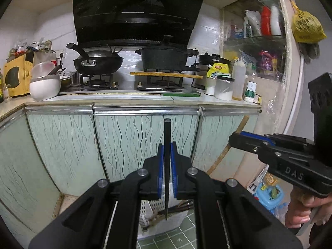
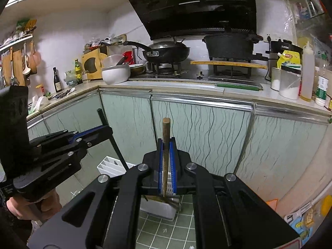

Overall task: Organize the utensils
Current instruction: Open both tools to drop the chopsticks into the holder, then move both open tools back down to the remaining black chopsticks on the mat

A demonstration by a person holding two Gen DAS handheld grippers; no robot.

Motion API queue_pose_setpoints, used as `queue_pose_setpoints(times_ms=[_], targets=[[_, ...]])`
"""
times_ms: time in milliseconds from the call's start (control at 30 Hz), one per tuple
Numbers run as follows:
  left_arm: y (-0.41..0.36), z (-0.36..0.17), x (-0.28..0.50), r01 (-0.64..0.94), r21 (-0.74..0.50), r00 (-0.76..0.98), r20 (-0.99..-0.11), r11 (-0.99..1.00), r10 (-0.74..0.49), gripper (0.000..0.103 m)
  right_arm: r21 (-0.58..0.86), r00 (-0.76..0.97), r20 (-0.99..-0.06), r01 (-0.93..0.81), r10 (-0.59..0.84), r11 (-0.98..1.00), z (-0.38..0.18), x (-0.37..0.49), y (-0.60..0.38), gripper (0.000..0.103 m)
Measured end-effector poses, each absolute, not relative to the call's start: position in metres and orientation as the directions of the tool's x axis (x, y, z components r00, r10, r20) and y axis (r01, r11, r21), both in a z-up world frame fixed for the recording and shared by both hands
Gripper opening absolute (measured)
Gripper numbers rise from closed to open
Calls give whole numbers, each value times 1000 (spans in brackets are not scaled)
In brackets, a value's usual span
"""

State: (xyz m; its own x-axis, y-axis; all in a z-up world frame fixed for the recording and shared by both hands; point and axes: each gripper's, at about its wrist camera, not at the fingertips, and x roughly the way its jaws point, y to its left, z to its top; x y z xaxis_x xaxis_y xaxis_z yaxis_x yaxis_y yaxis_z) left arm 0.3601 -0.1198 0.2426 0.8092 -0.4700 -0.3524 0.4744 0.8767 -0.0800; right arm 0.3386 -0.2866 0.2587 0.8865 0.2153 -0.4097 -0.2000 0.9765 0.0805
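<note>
My left gripper [image 1: 167, 151] is shut on a black chopstick [image 1: 167, 132] that stands upright between the blue pads. The right wrist view shows the same left gripper [image 2: 104, 131] at the left, with the black chopstick [image 2: 102, 117] slanting through it. My right gripper [image 2: 166, 148] is shut on a brown wooden chopstick [image 2: 166, 128], also upright. From the left wrist view, that right gripper [image 1: 235, 138] sits at the right with the brown chopstick [image 1: 242, 124] crossing it. Below both, on the floor, stands a white slotted utensil basket [image 2: 111, 166] [image 1: 149, 209] holding several brown sticks.
Pale green cabinet doors [image 1: 132, 137] face me, under a countertop [image 1: 128, 99]. The countertop carries a gas stove with a wok [image 1: 97, 62], a black pot [image 1: 166, 56], stacked bowls [image 1: 44, 85] and jars [image 1: 224, 88]. A person's hand [image 1: 300, 209] grips the right handle. The floor [image 2: 166, 232] is green tile.
</note>
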Motion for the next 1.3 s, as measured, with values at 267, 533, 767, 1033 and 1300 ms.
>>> queue_pose_setpoints(times_ms=[267, 533, 767, 1033, 1300], targets=[[-119, 250, 383, 473, -97, 812, -338, 876, -476, 6, 71, 874, -432, -211, 220, 975, 249, 366, -276, 6], [-128, 218, 400, 486, -74, 793, -382, 871, -475, 6, 69, 849, -479, -218, 224, 973, 218, 382, -271, 6], [-128, 181, 404, 495, -55, 770, -435, 867, -468, 15, 83, 815, -533, -214, 225, 973, 188, 389, -279, 17], [-94, 175, 382, 424, -49, 816, -411, 904, -405, 94, 131, 852, -475, -180, 221, 975, 193, 358, -308, 96], [-78, 177, 331, 429, -25, 821, -405, 903, -402, 98, 101, 863, -467, -164, 192, 981, 190, 310, -306, 96]])
